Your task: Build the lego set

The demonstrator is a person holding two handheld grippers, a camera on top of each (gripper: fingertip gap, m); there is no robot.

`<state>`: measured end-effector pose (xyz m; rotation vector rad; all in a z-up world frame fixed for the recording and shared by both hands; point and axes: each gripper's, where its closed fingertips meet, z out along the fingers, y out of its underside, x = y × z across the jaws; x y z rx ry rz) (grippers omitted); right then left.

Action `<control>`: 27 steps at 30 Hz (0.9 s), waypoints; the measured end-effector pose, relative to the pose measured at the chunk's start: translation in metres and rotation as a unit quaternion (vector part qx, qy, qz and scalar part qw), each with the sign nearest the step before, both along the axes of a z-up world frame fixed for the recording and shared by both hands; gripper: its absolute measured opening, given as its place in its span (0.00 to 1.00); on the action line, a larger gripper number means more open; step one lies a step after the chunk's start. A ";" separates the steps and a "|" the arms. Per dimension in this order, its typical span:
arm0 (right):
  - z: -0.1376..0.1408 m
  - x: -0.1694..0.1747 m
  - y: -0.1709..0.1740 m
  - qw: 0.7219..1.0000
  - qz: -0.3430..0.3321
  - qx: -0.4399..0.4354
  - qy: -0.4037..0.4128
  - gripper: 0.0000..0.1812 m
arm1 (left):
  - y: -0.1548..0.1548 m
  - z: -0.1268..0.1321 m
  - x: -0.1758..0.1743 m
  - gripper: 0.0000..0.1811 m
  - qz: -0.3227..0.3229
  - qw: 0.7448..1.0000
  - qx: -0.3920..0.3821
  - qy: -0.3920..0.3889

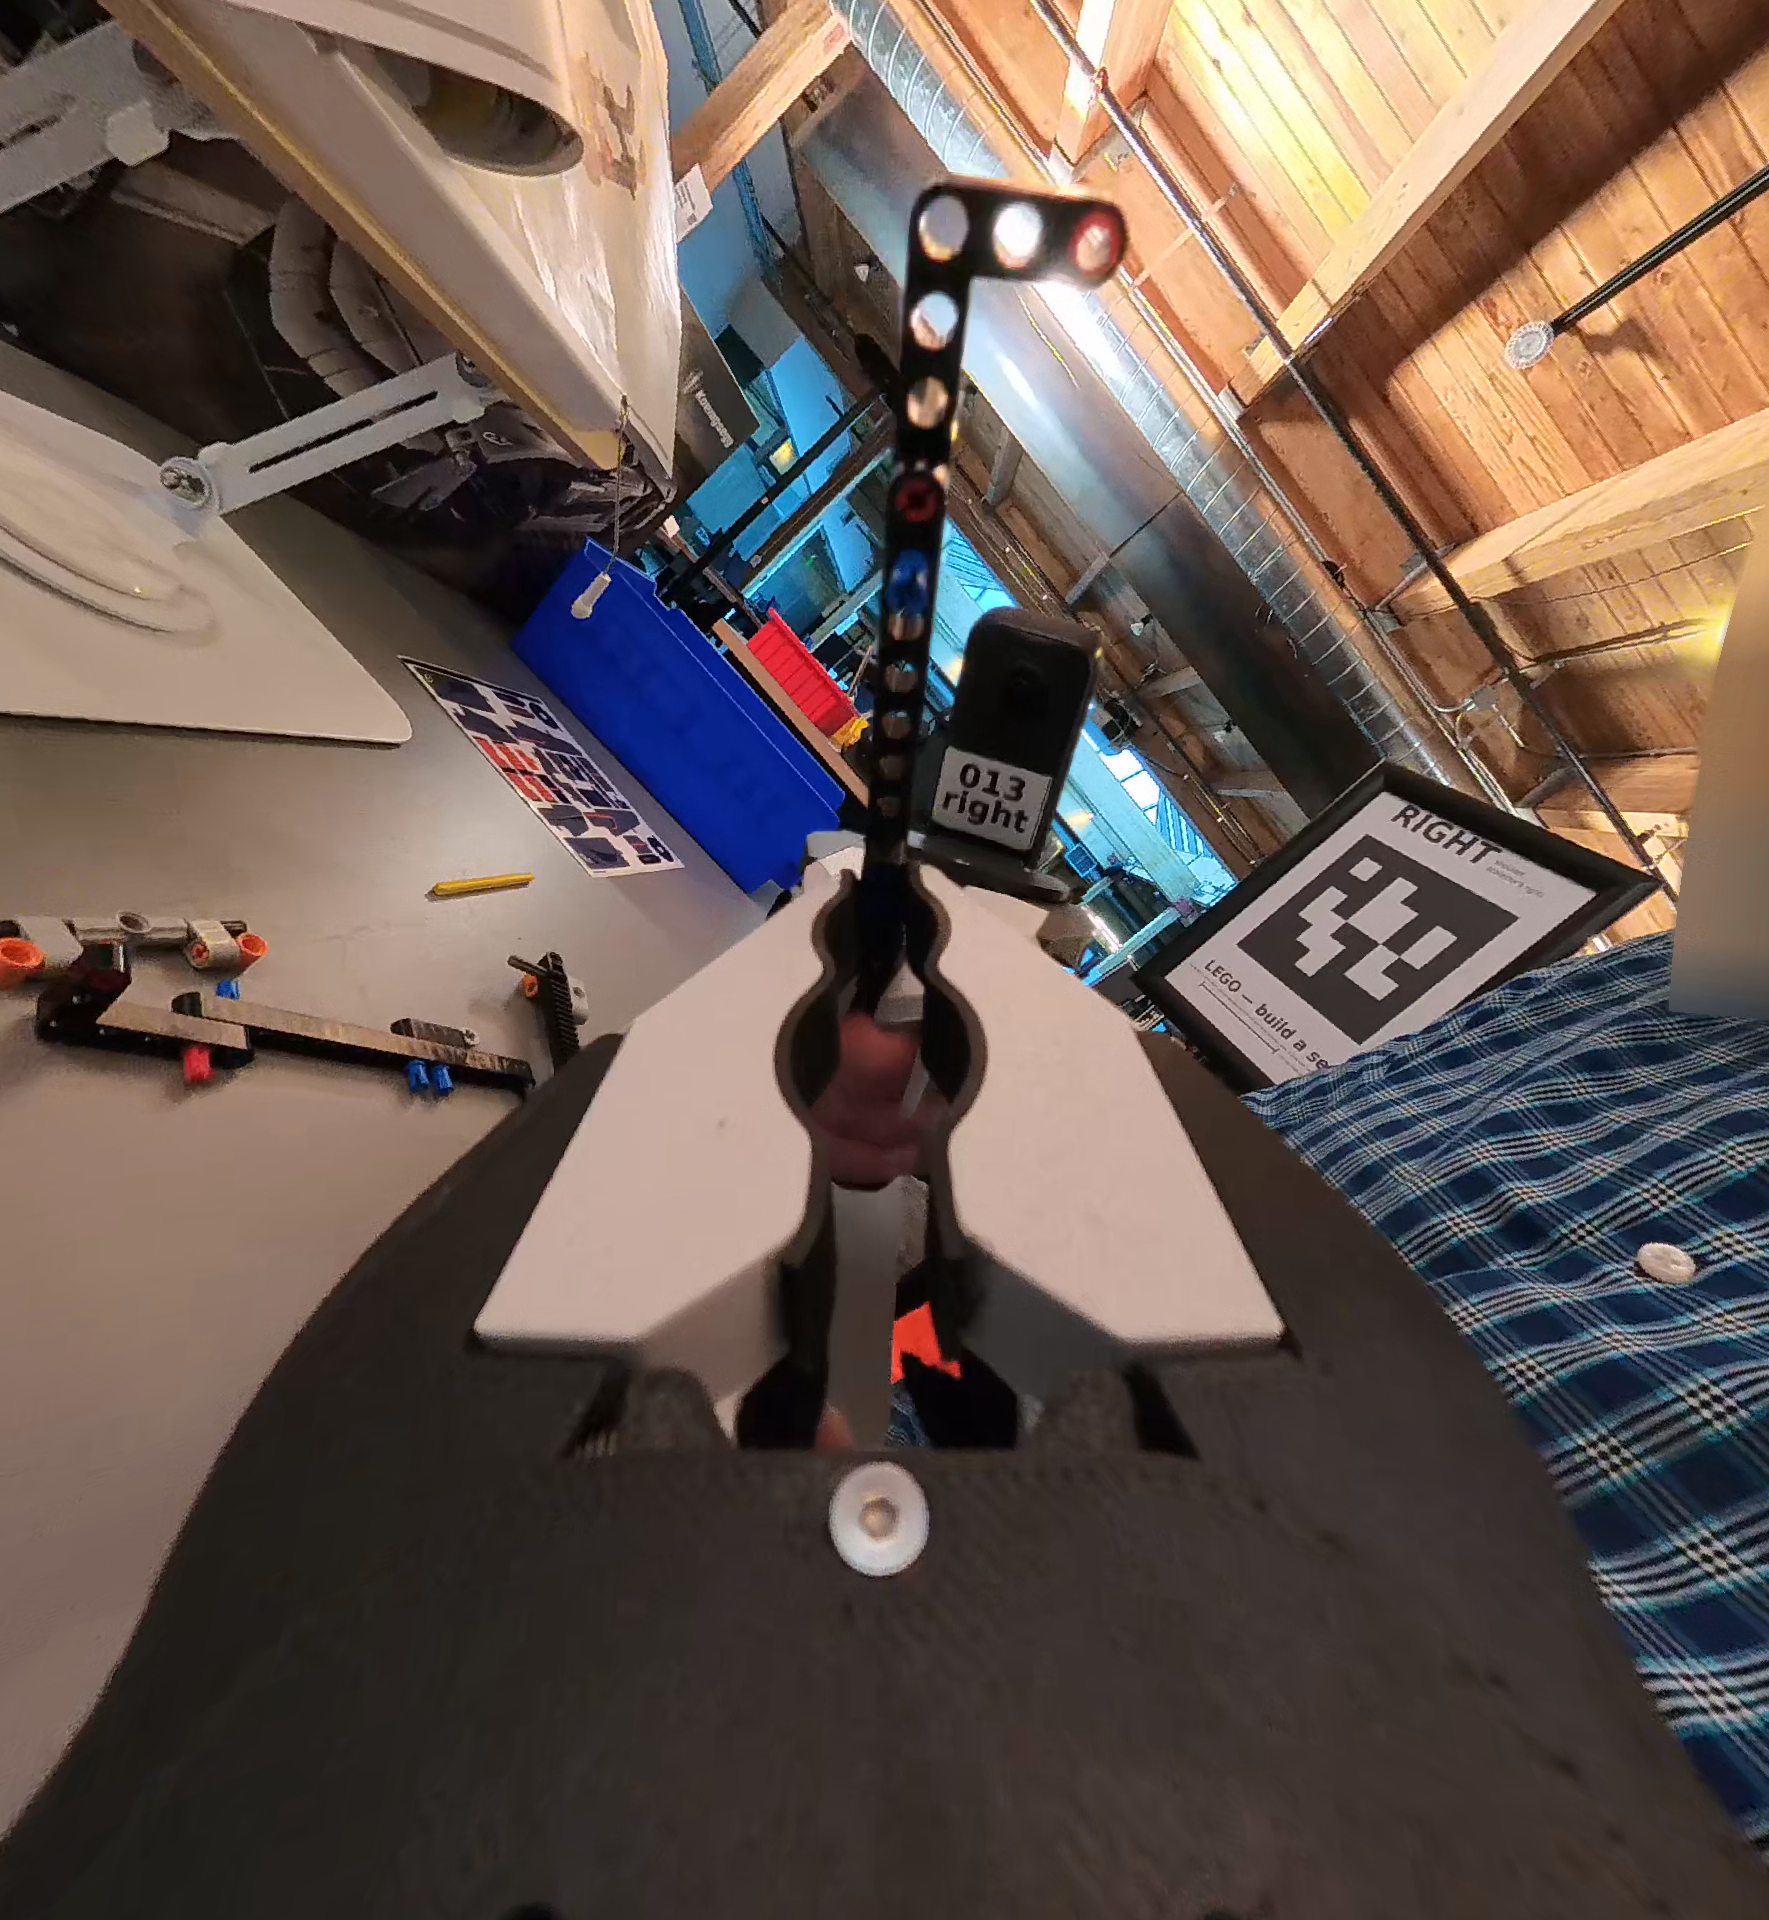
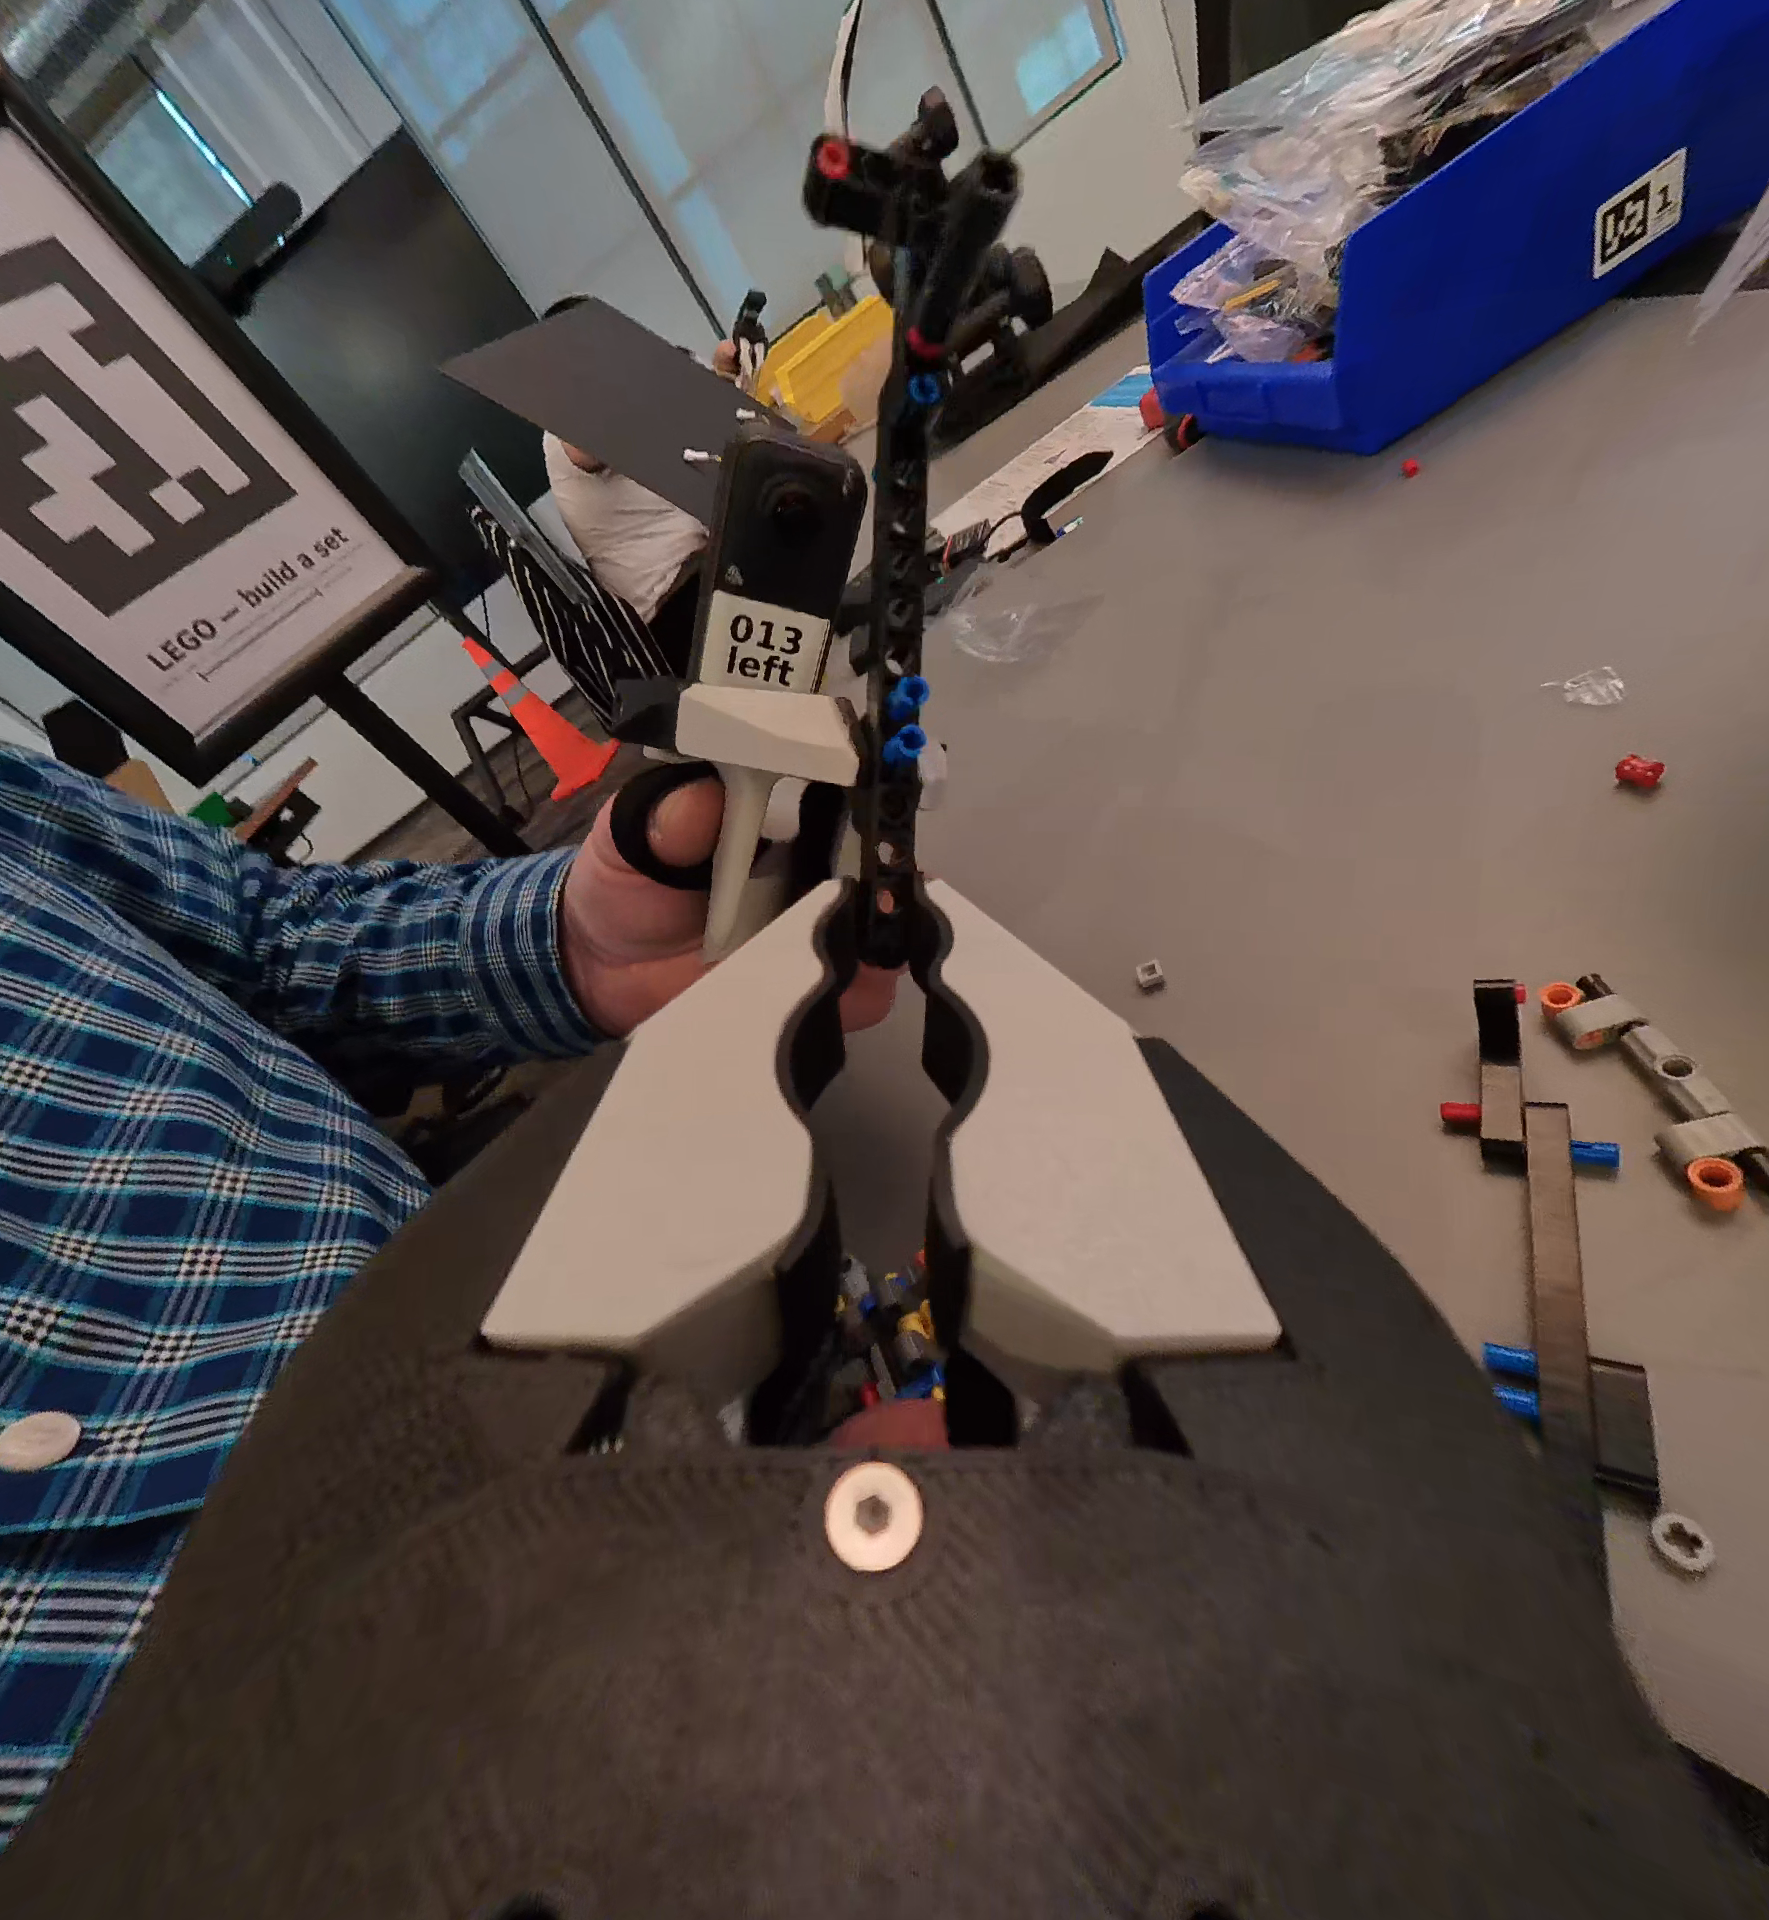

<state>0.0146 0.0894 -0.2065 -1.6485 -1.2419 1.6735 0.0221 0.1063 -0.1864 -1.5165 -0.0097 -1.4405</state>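
Observation:
A long black Lego beam (image 1: 919, 447) with red and blue pins and a bent, holed top end is held up in the air. My left gripper (image 1: 880, 894) is shut on its lower part. My right gripper (image 2: 885, 914) is shut on the same beam (image 2: 895, 582), which ends in a black cluster with a red pin. The left gripper (image 2: 771, 743) shows in the right wrist view, clamped on the beam just above my right fingertips. On the grey table lie a black beam assembly (image 1: 288, 1029) (image 2: 1550, 1247) and a grey axle piece with orange bushes (image 1: 111, 940) (image 2: 1669, 1091).
A blue parts bin (image 2: 1431, 312) (image 1: 682, 717) stands at the table's far side, with a sticker sheet (image 1: 547, 769), a yellow axle (image 1: 482, 884) and a toothed rack piece (image 1: 553, 997) nearby. A red piece (image 2: 1638, 771) lies loose. A framed marker sign (image 2: 80, 416) and the person's plaid sleeve (image 2: 236, 987) are close. The tips of both grippers are at nearly the same place. The black beam assembly (image 2: 1550, 1247) is about equally far from each gripper, around 15 cm.

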 end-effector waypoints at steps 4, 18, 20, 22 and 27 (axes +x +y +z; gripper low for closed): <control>0.004 -0.001 0.002 1.000 -0.010 -0.017 0.010 0.03 | 0.001 0.001 -0.002 0.04 0.005 1.000 0.004 0.006; 0.017 0.002 0.008 0.994 -0.014 -0.094 0.051 0.02 | 0.001 0.004 -0.004 0.06 0.018 0.999 0.019 0.026; 0.021 0.003 0.011 0.992 -0.016 -0.108 0.063 0.02 | 0.002 0.003 -0.007 0.06 0.026 0.999 0.018 0.030; 0.024 0.005 0.014 0.990 -0.017 -0.119 0.072 0.03 | 0.003 0.002 -0.008 0.08 0.029 0.999 0.017 0.030; 0.020 0.004 0.012 0.992 -0.017 -0.112 0.063 0.03 | 0.004 0.008 -0.009 0.10 0.039 0.998 0.029 0.048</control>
